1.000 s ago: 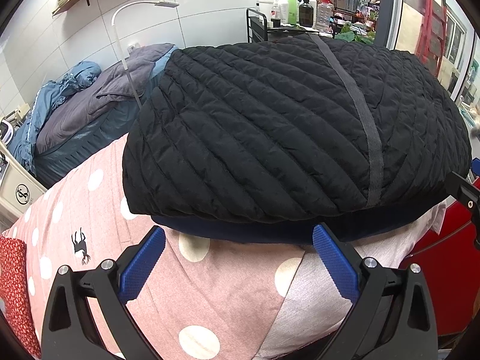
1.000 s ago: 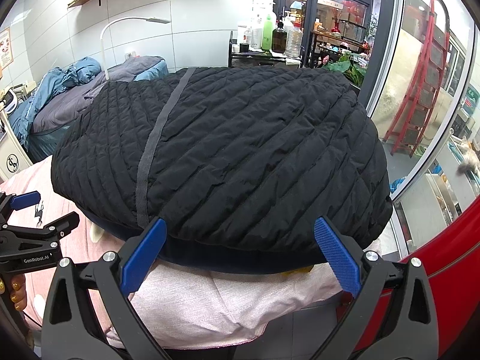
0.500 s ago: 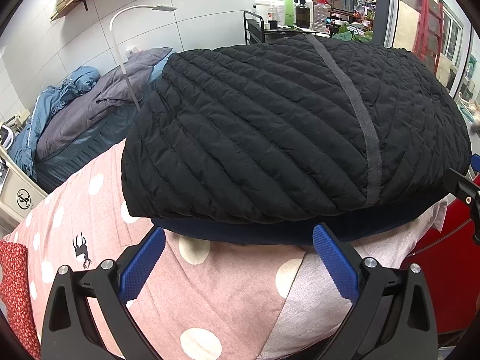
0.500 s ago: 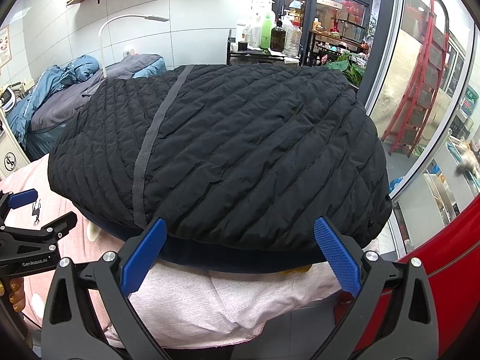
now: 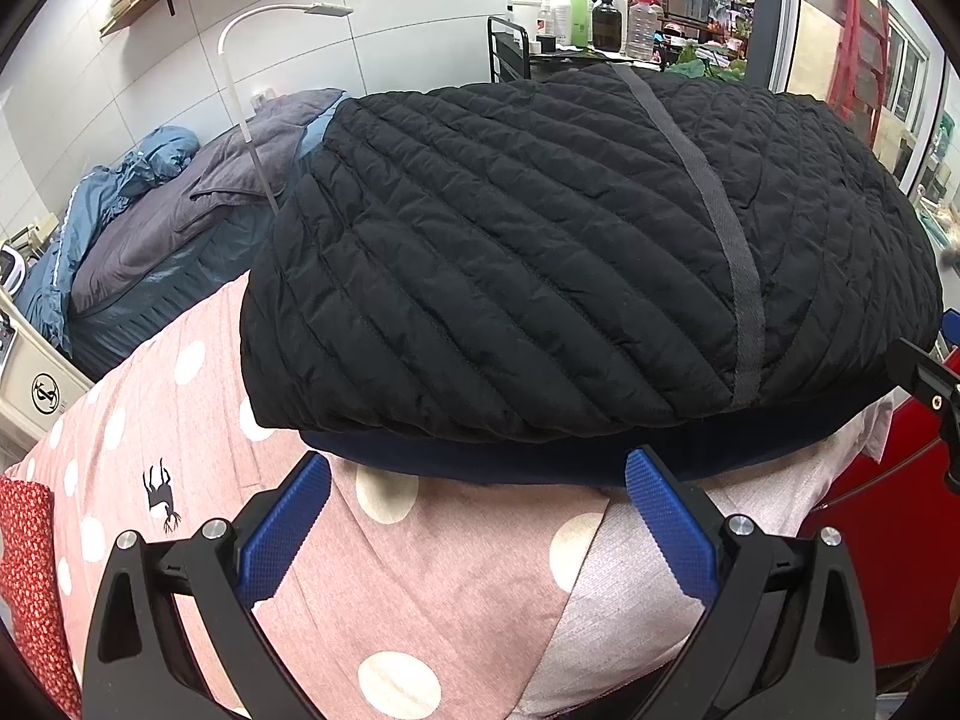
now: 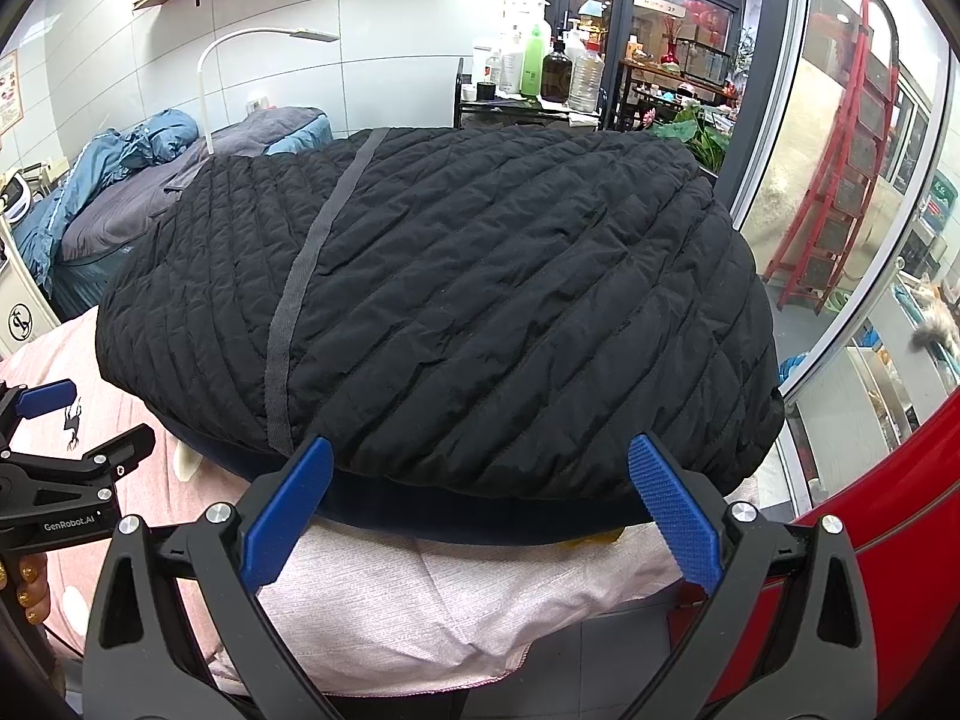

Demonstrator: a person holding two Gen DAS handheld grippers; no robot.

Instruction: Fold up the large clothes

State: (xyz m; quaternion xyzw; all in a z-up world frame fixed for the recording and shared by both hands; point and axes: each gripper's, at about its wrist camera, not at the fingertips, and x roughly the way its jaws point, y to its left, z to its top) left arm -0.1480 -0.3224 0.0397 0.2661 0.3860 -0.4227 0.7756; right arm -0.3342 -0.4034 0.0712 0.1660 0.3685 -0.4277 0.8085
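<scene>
A black quilted jacket (image 5: 540, 276) with a grey strip lies folded on a pink polka-dot sheet (image 5: 180, 420), its navy lining showing at the near edge. It also fills the right wrist view (image 6: 480, 300). My left gripper (image 5: 477, 516) is open and empty, just short of the jacket's near edge. My right gripper (image 6: 480, 504) is open and empty, its blue pads (image 6: 288, 516) at the jacket's near edge. The left gripper also shows at the left edge of the right wrist view (image 6: 66, 468).
A bed with grey and blue bedding (image 5: 150, 222) and a white lamp (image 5: 240, 90) stand behind left. A black cart with bottles (image 6: 528, 90) stands at the back. A glass wall and red ladder (image 6: 840, 150) are on the right. A red surface (image 6: 900, 510) borders the right.
Both grippers have edged slightly back and up from the jacket; the view has shifted a little. The jacket has not moved.
</scene>
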